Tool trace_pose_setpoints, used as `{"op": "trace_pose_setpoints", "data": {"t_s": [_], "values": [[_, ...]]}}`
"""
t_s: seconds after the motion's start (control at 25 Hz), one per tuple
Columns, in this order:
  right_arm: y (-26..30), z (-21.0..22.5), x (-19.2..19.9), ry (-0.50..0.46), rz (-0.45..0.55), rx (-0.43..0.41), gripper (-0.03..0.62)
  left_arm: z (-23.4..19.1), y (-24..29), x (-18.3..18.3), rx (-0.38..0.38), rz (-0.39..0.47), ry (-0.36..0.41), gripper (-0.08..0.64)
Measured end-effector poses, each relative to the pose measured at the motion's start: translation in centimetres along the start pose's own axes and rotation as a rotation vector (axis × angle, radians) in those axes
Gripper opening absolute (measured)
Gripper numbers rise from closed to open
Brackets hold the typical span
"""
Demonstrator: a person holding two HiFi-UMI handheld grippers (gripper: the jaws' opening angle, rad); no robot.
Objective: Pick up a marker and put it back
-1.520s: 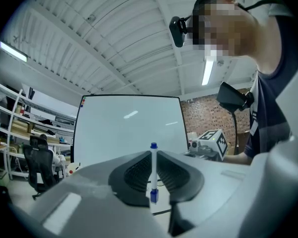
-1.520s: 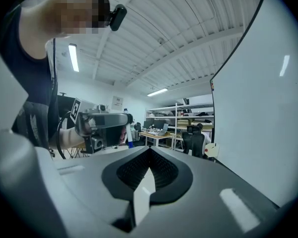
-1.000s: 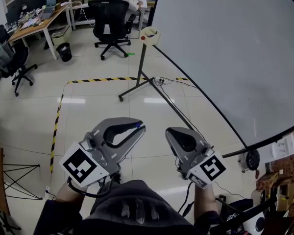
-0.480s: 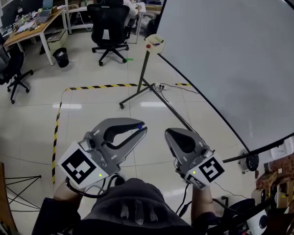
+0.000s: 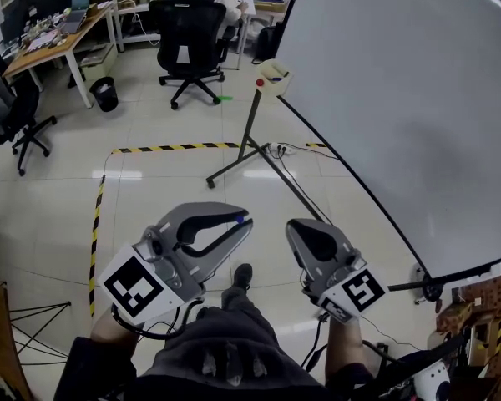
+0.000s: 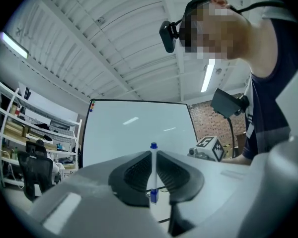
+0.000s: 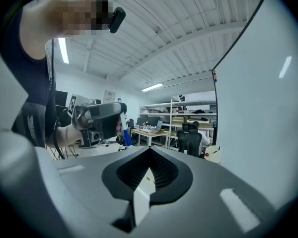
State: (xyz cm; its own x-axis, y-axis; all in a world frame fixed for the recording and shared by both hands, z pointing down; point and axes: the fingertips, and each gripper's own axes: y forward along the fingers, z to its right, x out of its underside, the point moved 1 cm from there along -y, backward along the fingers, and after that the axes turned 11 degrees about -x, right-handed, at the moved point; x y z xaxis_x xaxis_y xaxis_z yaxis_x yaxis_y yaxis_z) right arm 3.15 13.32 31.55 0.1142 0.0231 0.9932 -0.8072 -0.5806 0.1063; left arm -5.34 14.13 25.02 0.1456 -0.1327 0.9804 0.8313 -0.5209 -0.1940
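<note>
The left tongs (image 5: 240,223) grip a marker (image 6: 153,170) between their ribbed black pads. Its white barrel stands upright across the jaws, with the blue cap poking out above them and a blue end showing below. The right tongs (image 5: 298,225), held just beside them at about the same height, are clenched on nothing: their pads meet at the tips, and only pale floor shows through the narrow slit behind. Each tool carries a white cube with black square markers at its rear, close to the person's hands. Both point away from the person, whose dark shirt (image 5: 221,357) and one dark shoe (image 5: 241,276) fill the bottom of the head view. Beneath the tongs lies a glossy light tile floor (image 5: 150,182) crossed by a strip of yellow-and-black tape (image 5: 171,147). A large whiteboard (image 5: 401,82) with a blank face fills the right of the head view, carried on a dark metal stand (image 5: 246,136). A small pale tray (image 5: 275,72) with a red spot on its side sits at the top of the stand's pole, by the board's corner. A power strip (image 5: 275,149) and its cable lie near the stand's feet. Farther off stand a black office chair (image 5: 188,36), a wooden desk (image 5: 58,44) crowded with gear, a black bin (image 5: 107,90) beside it, and a second chair (image 5: 21,111) at the left edge.
</note>
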Motion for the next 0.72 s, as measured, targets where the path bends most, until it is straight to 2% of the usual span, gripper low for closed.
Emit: {"op": "trace_pose_setpoints", "data": {"t_s": [0.44,0.72], "values": [[2.5,15.3,-1.1,-0.001,0.058,-0.07,0.002,-7.4,13.4,1.2,-0.059,-0.031,0.041,0.037],[3.7,21.4,-1.5,0.011,0.086,-0.123,0.002,-10.4,18.0,2.0,-0.118,-0.059,0.067,0.037]]}}
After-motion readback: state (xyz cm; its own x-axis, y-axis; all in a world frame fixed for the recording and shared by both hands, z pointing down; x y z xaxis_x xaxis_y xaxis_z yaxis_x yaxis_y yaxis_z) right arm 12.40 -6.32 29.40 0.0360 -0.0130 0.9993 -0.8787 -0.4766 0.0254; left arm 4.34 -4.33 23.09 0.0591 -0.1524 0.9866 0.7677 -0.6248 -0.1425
